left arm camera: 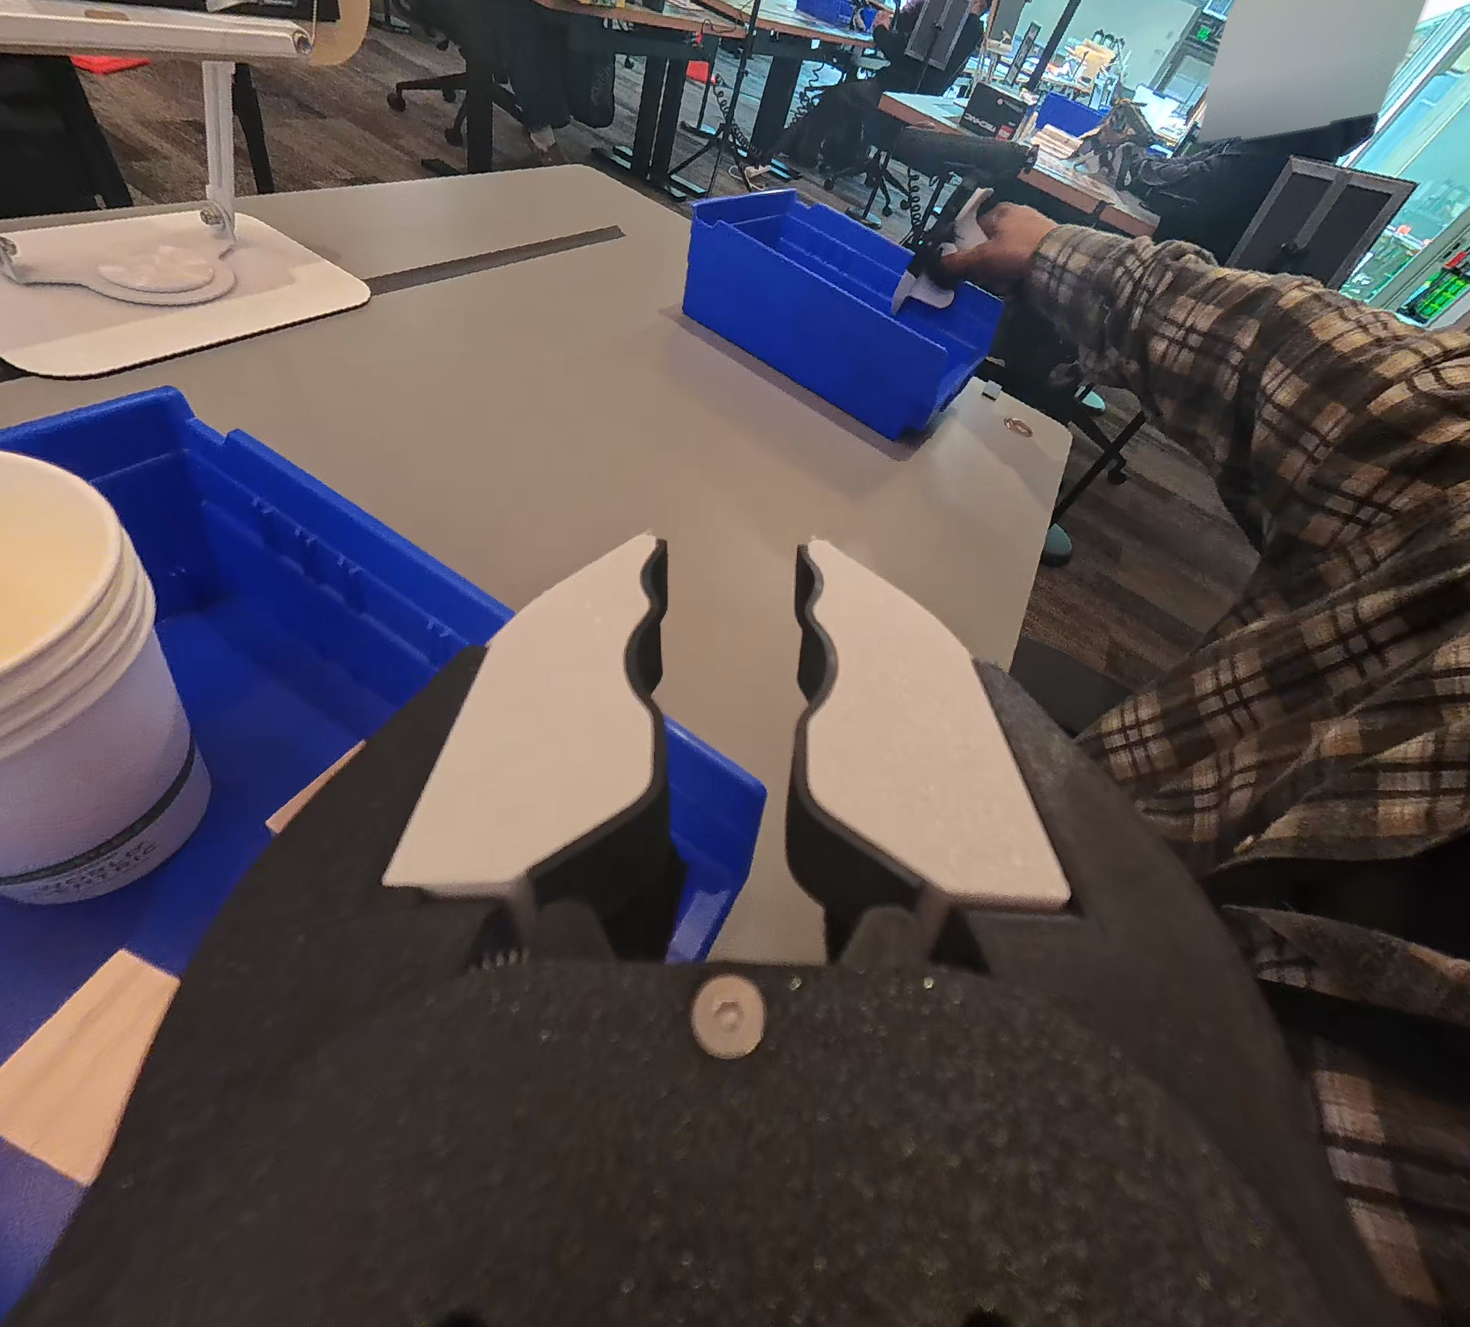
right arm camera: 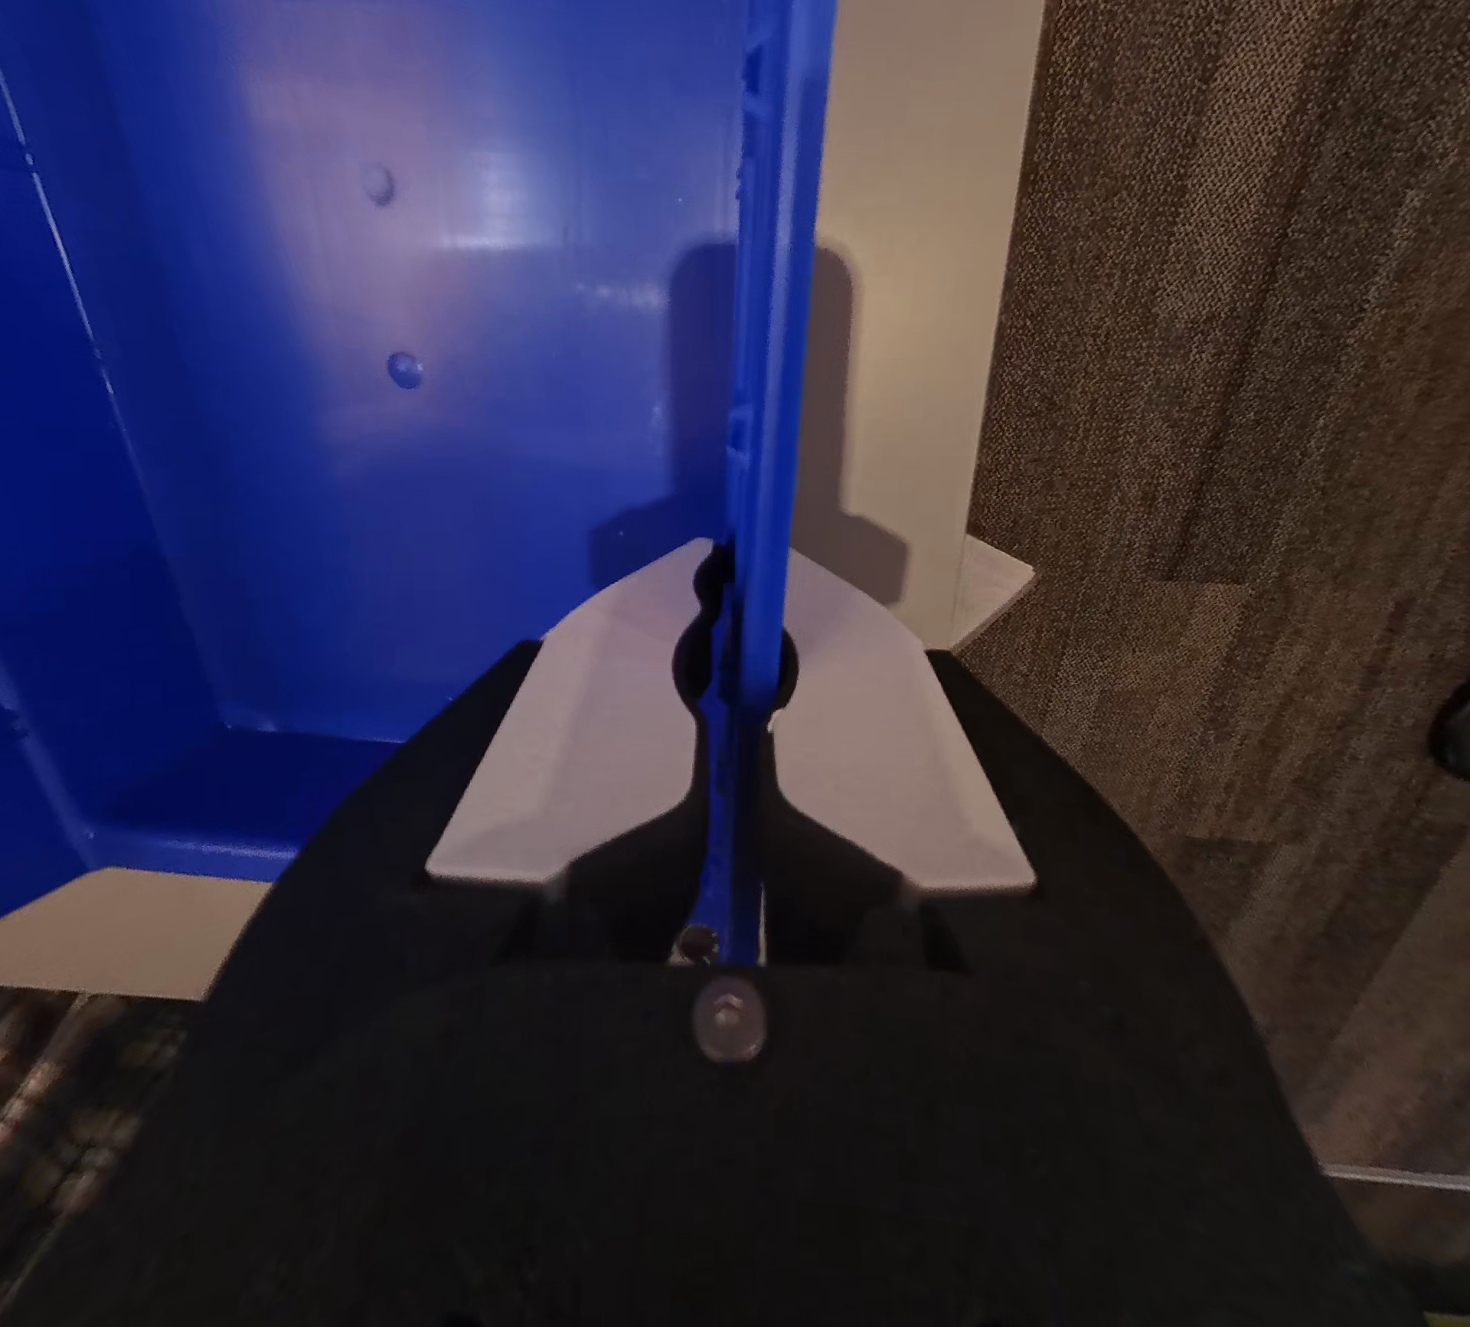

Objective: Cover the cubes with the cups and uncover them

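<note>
Your left tongs [left arm camera: 730,597] hang spread apart with nothing between them, over the right-hand rim of the near blue bin [left arm camera: 334,620] and the grey bench [left arm camera: 509,414]; a white cup [left arm camera: 79,684] stands mouth-up inside that bin at far left; two pale wooden cubes [left arm camera: 75,1050] lie on the bin floor beside it, partly hidden by the tongs' body; your right tongs [right arm camera: 748,620] are pressed together, pinching the side wall of the far blue bin [right arm camera: 358,334], one finger inside, one outside; in the left wrist view those tongs [left arm camera: 923,290] sit at that bin's [left arm camera: 803,318] near-right edge, held by your hand [left arm camera: 998,247] in a plaid sleeve [left arm camera: 1273,414]; the bin floor in view shows only bare plastic; a white stand [left arm camera: 183,286] sits on the bench's far left.
</note>
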